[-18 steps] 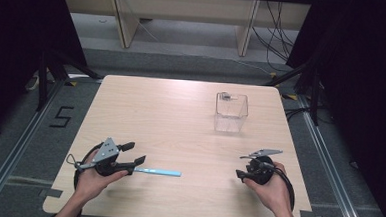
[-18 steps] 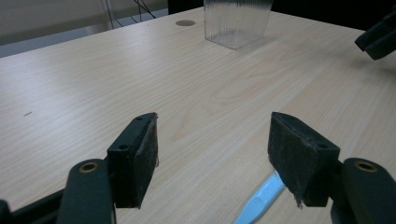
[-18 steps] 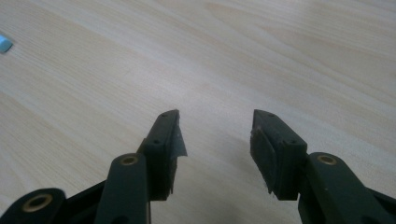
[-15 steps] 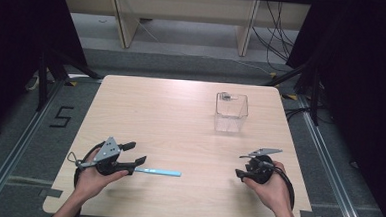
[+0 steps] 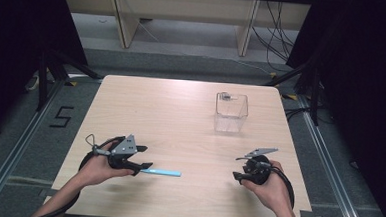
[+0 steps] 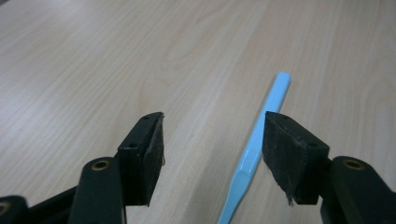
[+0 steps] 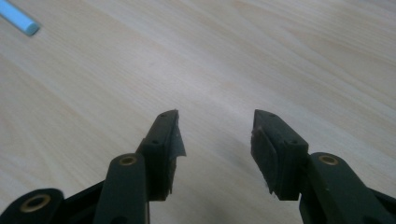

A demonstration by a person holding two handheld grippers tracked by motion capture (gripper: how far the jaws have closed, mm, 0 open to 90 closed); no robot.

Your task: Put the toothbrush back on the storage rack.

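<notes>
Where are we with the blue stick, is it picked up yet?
Not yet. Nothing looks done: the blue stick lies flat on the table. In hand: the left gripper sits open around it, pads not touching. Left: closing and lifting it. The clear box looks empty. The right gripper is open, holding nothing.

A wooden bench [image 5: 180,123] sits in the middle. A person's two hands come in from the bottom. The left hand [image 5: 100,166] holds the left gripper [image 5: 143,158] low over the bench, near its left front. Its jaws are apart. A thin blue stick [image 5: 165,172] lies flat on the bench, one end right by those jaws. The right hand [image 5: 269,185] holds the right gripper [image 5: 238,167] near the right front, well apart from the stick. A clear box [image 5: 231,113] stands farther back on the right side.
</notes>
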